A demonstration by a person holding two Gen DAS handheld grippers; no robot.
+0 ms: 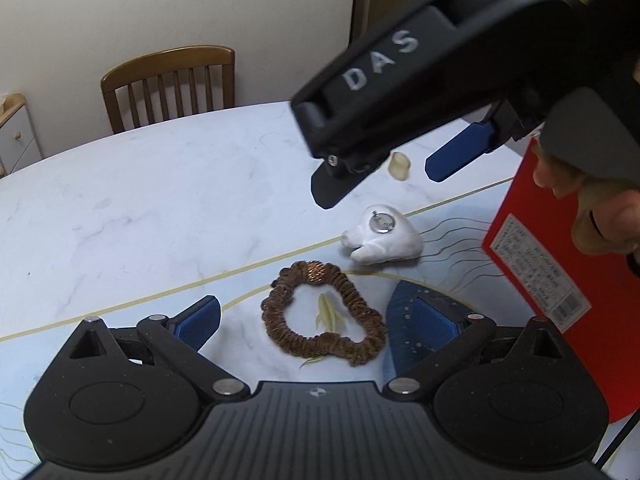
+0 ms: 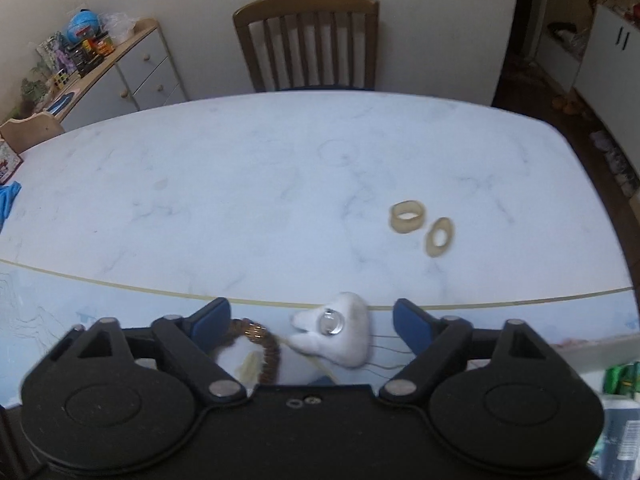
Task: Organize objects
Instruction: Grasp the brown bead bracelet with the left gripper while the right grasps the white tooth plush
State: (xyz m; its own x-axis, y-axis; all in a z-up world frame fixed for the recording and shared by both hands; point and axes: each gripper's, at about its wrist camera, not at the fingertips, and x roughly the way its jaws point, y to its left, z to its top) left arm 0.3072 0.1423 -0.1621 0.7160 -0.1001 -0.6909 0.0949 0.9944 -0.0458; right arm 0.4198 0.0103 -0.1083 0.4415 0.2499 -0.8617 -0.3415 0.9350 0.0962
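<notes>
A brown scrunchie (image 1: 324, 314) lies on the marble table (image 1: 160, 200), between the open fingers of my left gripper (image 1: 308, 320). A white tooth-shaped plush (image 1: 382, 240) with a metal snap lies just beyond it. My right gripper (image 1: 380, 176) hovers open above the plush; in its own view the right gripper (image 2: 312, 320) is open around the plush (image 2: 340, 336), with the scrunchie (image 2: 264, 344) at the left finger. Two tan rings (image 2: 408, 217) (image 2: 439, 237) lie further out to the right; one ring shows in the left wrist view (image 1: 399, 165).
A red box (image 1: 560, 280) stands at the right of the left wrist view. A wooden chair (image 2: 308, 40) stands at the table's far edge. A white drawer cabinet (image 2: 132, 68) with clutter is at the back left.
</notes>
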